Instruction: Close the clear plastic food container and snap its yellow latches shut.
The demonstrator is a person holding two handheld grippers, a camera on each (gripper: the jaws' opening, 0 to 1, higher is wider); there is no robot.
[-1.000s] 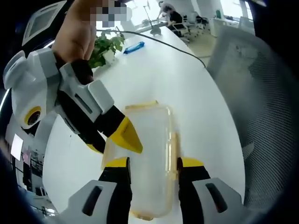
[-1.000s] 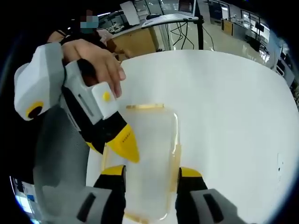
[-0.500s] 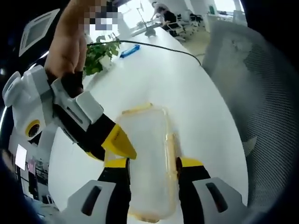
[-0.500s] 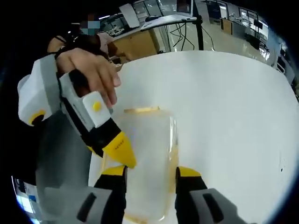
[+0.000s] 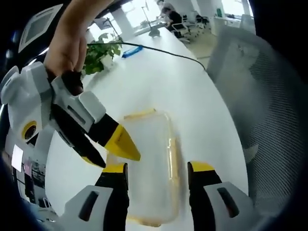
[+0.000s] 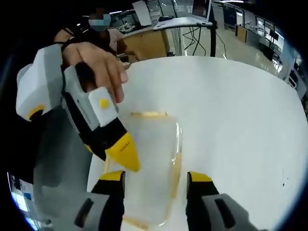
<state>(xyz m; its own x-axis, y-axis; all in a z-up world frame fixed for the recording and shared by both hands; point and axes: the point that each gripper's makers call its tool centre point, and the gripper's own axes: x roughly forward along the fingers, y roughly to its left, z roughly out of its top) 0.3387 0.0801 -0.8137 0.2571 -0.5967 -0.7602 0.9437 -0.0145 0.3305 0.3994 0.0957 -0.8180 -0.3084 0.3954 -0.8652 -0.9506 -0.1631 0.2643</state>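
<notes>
Container [image 5: 149, 163] lies between both grippers' parted jaws, left gripper [image 5: 159, 169], right gripper [image 6: 155, 176].

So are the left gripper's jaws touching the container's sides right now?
Apart. In the left gripper view, white table shows between each jaw of the left gripper and the clear container, so neither jaw presses its sides.

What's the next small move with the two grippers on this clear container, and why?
Probably press the right gripper inward on the yellow side latch. The clear container lies lid-down on the white table, between both grippers' open jaws; the left gripper can steady it.
</notes>
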